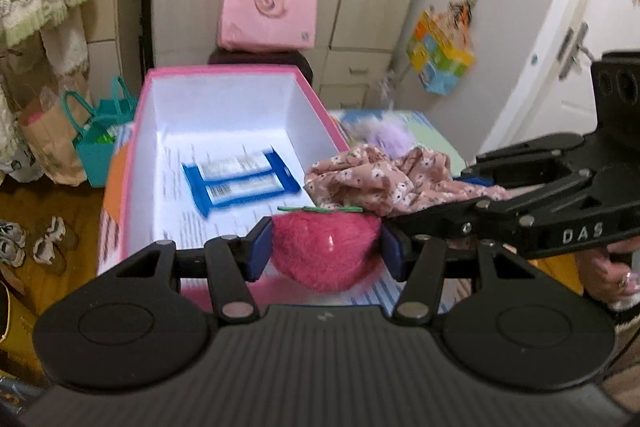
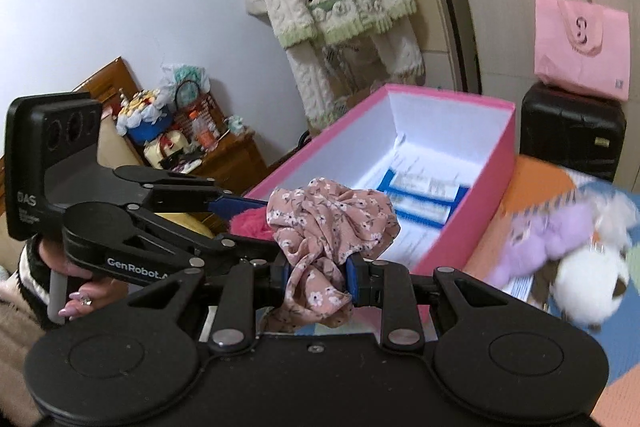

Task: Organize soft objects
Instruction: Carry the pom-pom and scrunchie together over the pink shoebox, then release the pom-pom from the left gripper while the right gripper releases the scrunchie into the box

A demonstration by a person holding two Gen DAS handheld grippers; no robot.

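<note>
There was one open pink box (image 1: 224, 131) on the desk (image 2: 532, 183), and inside it lay two blue-and-white packets (image 1: 240, 183) side by side on printed paper. I counted two soft things in the air: one fuzzy pink strawberry plush (image 1: 326, 251) and one crumpled floral scrunchie (image 2: 328, 227). The left claw (image 1: 326, 253) was clamped on the strawberry, its blue pads pressing in from either side, holding it just above the near edge of the box. The right claw (image 2: 318, 277) was pinched tight on the scrunchie, the fabric bunched between its pads and spilling above and below them, right beside the strawberry and over the box's near corner. To the right of the box, on the desk, lay a blurred heap of more plush: one lilac furry thing (image 2: 540, 239) and one white ball-like toy (image 2: 588, 283) touching it. One pink tote bag (image 1: 268, 11) stood on a dark suitcase (image 2: 572, 131) behind.
</note>
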